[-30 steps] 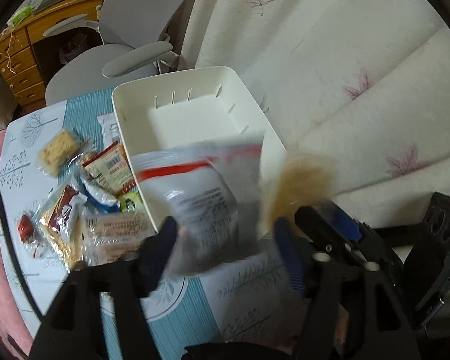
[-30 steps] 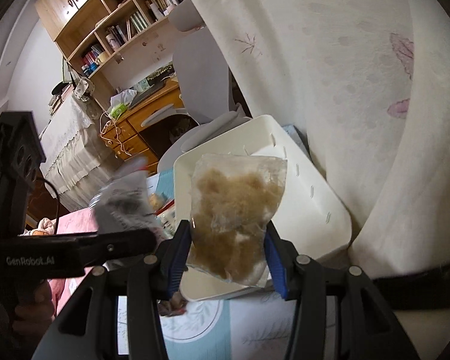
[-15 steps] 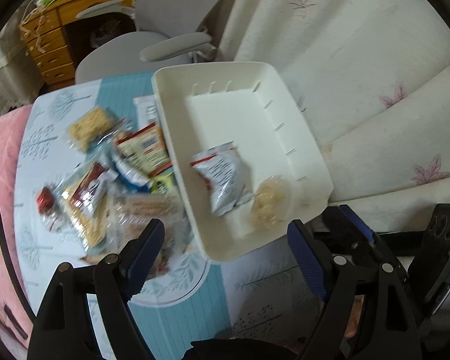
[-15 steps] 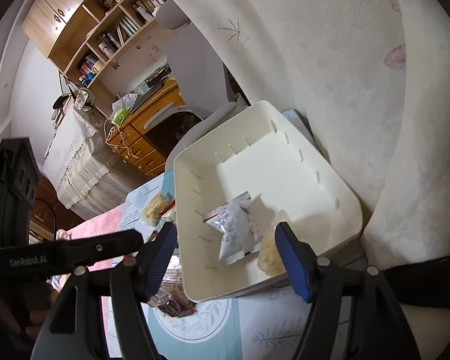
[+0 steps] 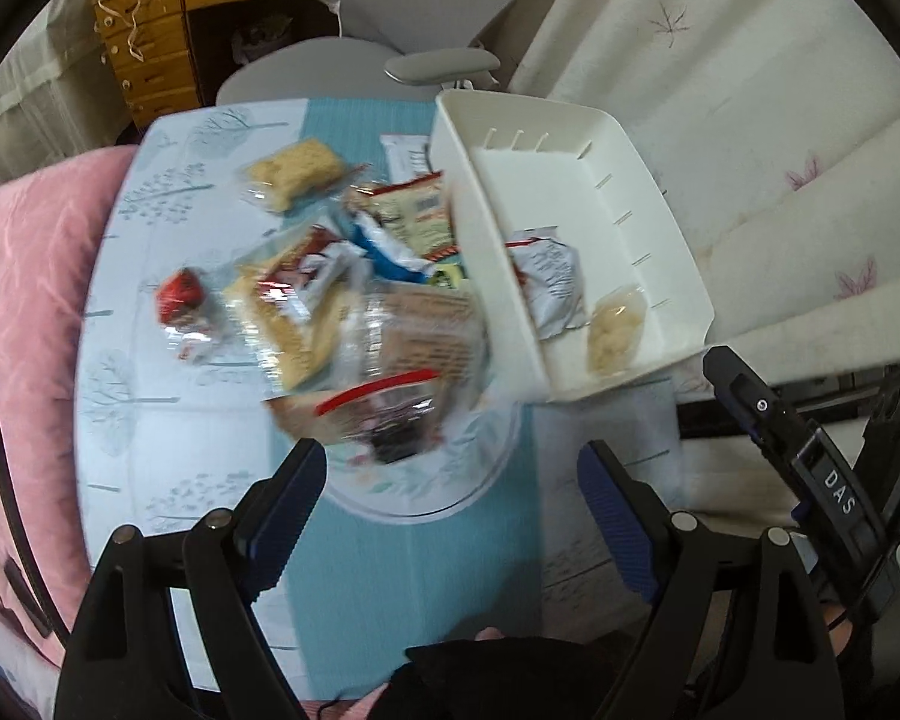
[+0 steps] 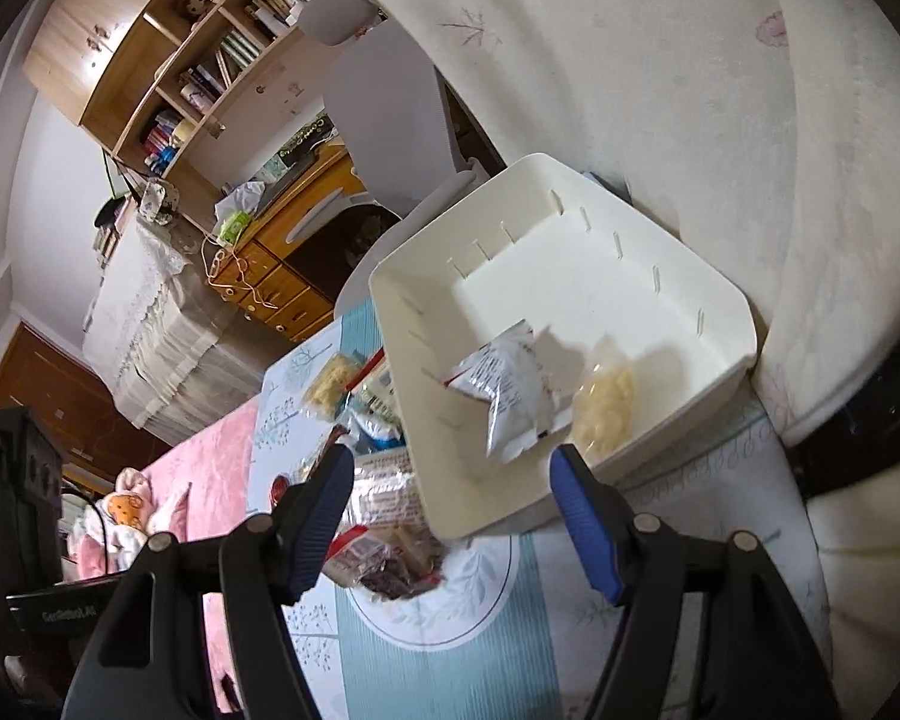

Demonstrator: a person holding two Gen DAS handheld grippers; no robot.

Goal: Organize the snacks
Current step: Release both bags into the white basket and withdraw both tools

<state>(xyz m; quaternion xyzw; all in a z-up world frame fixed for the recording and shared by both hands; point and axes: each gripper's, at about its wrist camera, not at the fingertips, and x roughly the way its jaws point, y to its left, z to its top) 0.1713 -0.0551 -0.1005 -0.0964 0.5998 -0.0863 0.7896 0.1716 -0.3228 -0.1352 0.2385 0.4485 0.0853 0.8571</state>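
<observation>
A white tray (image 5: 561,180) (image 6: 570,276) stands at the table's right side. In its near end lie a silver packet (image 5: 549,282) (image 6: 504,396) and a clear bag of pale yellow snack (image 5: 615,330) (image 6: 606,402). Left of the tray is a heap of loose snacks, among them a red-strip zip bag (image 5: 384,414) (image 6: 384,564), a cracker pack (image 5: 297,171) and a red sweet (image 5: 180,297). My left gripper (image 5: 450,462) hangs open over the near edge of the heap, with nothing between its fingers. My right gripper (image 6: 450,462) is open and empty above the tray's near corner.
The table wears a blue and white cloth (image 5: 426,570). A grey office chair (image 5: 360,54) and wooden drawers (image 5: 150,60) stand beyond it. A pink blanket (image 5: 24,300) lies to the left and white leaf-print fabric (image 5: 780,120) borders the tray on the right.
Both grippers opened and dropped their loads into the tray: the silver packet from the left, the yellow snack bag from the right. The left gripper then swung left over the snack heap.
</observation>
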